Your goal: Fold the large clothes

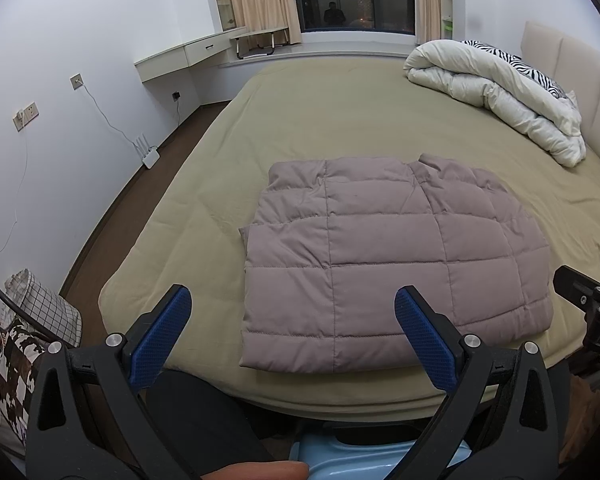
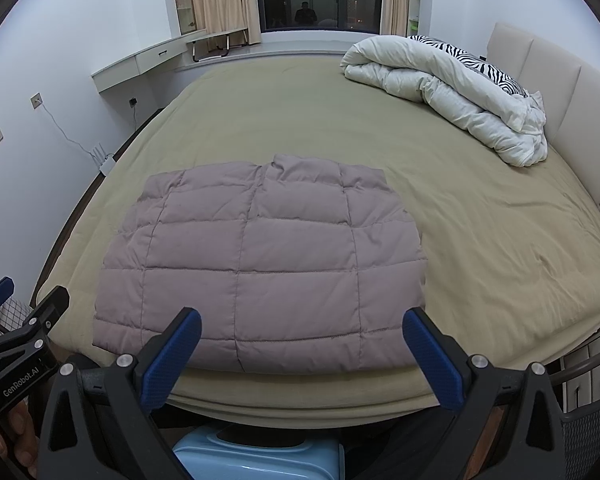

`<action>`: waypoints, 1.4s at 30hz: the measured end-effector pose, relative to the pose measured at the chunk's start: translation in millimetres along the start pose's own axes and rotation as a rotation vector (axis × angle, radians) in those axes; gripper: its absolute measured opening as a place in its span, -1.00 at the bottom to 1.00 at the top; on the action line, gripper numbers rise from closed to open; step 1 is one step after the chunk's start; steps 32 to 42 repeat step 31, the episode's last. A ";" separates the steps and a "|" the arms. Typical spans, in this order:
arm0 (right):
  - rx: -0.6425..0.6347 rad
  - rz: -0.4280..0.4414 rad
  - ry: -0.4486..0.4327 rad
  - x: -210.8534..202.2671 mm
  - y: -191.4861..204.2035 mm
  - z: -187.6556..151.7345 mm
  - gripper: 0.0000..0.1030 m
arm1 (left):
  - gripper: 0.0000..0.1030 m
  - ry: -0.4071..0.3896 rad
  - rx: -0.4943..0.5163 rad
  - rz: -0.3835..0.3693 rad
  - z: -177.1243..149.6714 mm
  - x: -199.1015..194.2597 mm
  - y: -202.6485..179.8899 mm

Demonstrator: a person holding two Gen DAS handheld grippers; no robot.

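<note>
Both the left gripper (image 1: pixel 292 330) and right gripper (image 2: pixel 302 352) hover spread and empty before the puffy quilted vest (image 2: pixel 260 264), apparently sleeves-in, whose slick padding could spring open if pinched shallowly.

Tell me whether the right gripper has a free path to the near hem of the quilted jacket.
Probably yes. The right gripper is open and empty, and the quilted jacket lies flat at the bed's near edge, its hem just ahead of the fingers with nothing between.

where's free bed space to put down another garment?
Bare sheet between the jacket and the window end, and a wide strip right of the jacket toward the headboard. Crowded at the far right corner, where the rolled duvet lies.
</note>
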State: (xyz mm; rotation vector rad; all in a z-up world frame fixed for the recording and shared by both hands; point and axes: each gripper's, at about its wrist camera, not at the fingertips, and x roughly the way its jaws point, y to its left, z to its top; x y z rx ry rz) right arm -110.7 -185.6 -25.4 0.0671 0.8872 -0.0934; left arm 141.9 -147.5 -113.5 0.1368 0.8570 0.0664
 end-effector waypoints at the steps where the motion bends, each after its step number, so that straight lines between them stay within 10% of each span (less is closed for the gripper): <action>1: 0.000 0.001 0.000 -0.2 0.5 -0.1 1.00 | 1.00 0.001 -0.001 -0.001 0.3 -0.2 0.0; 42: -0.013 0.015 0.018 4.3 -8.7 -2.6 1.00 | 1.00 0.019 -0.010 -0.028 -2.8 5.0 7.2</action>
